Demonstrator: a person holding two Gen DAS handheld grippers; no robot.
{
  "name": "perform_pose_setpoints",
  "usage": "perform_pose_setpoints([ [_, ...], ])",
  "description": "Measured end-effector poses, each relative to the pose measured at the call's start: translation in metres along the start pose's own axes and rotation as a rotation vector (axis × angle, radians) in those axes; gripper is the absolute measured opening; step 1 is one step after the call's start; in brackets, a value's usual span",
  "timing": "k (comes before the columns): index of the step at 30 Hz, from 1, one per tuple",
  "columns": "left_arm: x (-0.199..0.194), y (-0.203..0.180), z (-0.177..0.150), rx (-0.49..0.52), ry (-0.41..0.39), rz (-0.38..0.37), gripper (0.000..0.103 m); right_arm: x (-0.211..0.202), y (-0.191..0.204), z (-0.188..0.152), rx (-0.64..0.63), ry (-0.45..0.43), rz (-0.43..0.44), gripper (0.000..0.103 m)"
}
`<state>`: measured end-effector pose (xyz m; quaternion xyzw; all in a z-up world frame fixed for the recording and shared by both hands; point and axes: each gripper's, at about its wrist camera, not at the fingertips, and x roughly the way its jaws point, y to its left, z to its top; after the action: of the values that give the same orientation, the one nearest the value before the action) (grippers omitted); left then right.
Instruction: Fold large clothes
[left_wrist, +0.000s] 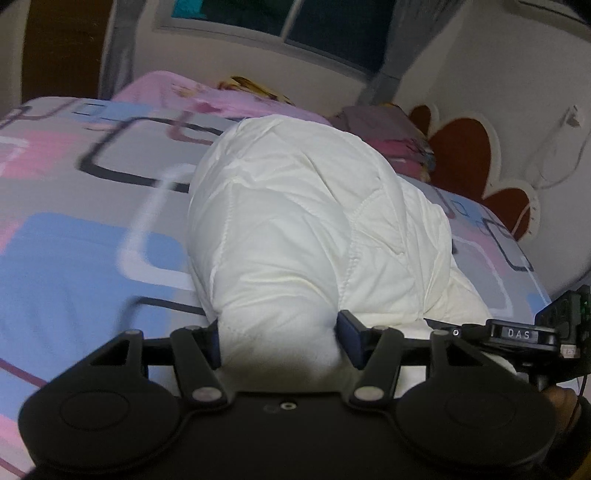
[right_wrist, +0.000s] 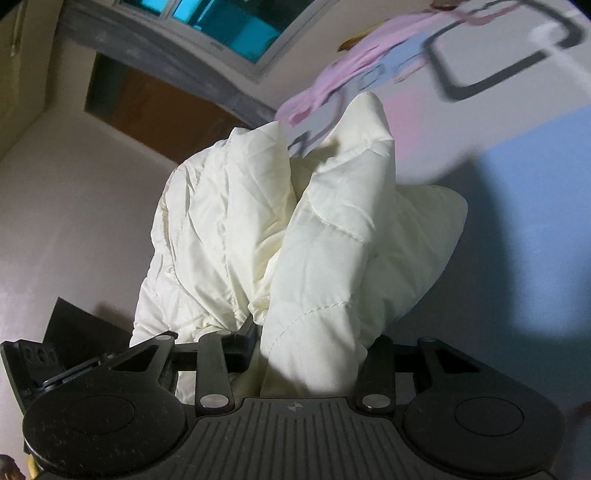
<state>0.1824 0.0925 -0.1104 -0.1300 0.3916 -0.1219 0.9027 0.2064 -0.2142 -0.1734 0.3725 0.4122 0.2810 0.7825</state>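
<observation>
A large cream-white quilted garment (left_wrist: 303, 221) lies bunched on the bed. My left gripper (left_wrist: 280, 339) is shut on one end of it, the fabric pinched between the blue pads (left_wrist: 349, 332). My right gripper (right_wrist: 310, 350) is shut on another thick fold of the same white garment (right_wrist: 295, 229), which rises in bunched folds in front of the camera and hides the fingertips. The right gripper's body (left_wrist: 524, 336) shows at the right edge of the left wrist view, close beside the left one.
The bed (left_wrist: 74, 240) has a cover with pink, blue and grey squares. A pink blanket (left_wrist: 207, 96) and pillows lie at the far end by a red heart-shaped headboard (left_wrist: 465, 155). A window (left_wrist: 288, 18) and a wall are behind.
</observation>
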Motion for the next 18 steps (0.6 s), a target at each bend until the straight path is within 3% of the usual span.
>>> perform_pose_setpoints([
  [11, -0.043, 0.165, 0.026, -0.009, -0.001, 0.022, 0.058, 0.158, 0.091, -0.049, 0.02, 0.009, -0.011, 0.04],
  [15, -0.048, 0.202, 0.027, -0.005, -0.007, 0.035, 0.059, 0.183, 0.106, -0.048, -0.007, 0.02, -0.023, 0.04],
  [18, -0.041, 0.213, 0.019, 0.033, -0.004, 0.05, 0.06, 0.179, 0.092, -0.049, -0.02, 0.027, -0.071, 0.045],
])
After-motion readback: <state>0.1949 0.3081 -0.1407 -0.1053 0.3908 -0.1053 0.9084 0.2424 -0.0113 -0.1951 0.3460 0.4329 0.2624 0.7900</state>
